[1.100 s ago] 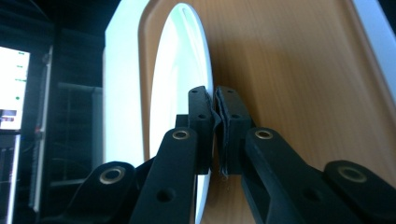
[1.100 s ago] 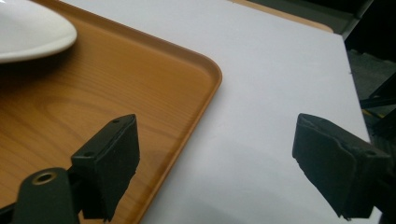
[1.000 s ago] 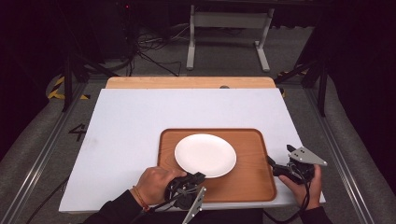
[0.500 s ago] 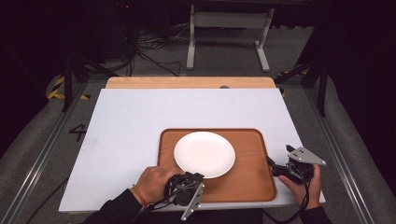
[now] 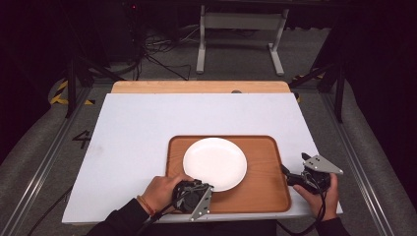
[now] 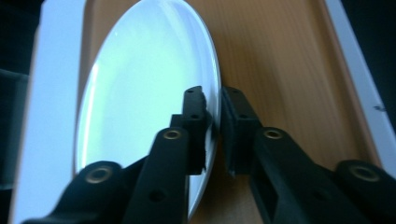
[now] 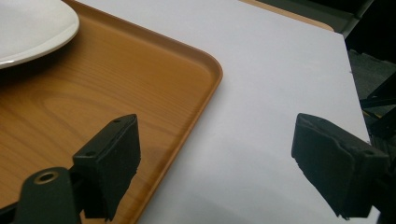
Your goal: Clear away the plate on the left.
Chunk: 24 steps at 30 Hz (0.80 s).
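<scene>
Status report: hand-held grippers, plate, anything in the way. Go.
Left hand-held gripper astride plate rim, jaws just easing open. Right hand-held gripper open, over tray edge, holding nothing. Plate lies on tray. Nothing else nearby.

Bright overhead light on the white table (image 5: 147,142), dark surroundings, soft close-ups, bluish sheen on the plate (image 6: 140,79)
</scene>
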Motion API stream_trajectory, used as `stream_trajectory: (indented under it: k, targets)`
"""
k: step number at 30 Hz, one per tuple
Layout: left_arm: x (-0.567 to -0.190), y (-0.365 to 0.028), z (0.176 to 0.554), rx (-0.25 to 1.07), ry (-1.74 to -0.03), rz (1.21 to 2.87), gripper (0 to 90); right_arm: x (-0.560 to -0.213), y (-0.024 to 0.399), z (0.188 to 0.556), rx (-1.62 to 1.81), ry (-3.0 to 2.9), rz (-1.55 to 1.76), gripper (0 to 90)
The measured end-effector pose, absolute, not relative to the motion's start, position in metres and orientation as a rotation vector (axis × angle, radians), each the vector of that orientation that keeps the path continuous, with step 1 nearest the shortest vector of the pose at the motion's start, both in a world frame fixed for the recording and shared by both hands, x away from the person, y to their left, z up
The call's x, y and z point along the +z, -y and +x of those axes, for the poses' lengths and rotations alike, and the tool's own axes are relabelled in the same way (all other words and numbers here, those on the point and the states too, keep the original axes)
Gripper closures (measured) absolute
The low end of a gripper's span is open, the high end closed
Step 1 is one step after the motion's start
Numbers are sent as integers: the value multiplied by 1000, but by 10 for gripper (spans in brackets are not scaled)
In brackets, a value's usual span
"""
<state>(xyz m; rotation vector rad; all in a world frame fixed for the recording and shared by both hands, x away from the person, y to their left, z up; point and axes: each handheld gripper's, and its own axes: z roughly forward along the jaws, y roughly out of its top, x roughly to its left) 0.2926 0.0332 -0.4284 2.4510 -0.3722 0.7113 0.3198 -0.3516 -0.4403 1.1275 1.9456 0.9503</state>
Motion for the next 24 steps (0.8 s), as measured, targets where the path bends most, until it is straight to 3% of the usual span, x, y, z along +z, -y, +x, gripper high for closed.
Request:
stream_trajectory:
  k: [2,12,24]
  targets:
    - [-429,-33,293,705,366,2451,824,-440,351,320,950,-1947,1126,161]
    - [-423,-41,300,686,295,2416,802,-440,351,320,951,-1949,1124,160]
    - [-412,-56,309,713,182,2362,698,-440,350,320,951,-1954,1120,160]
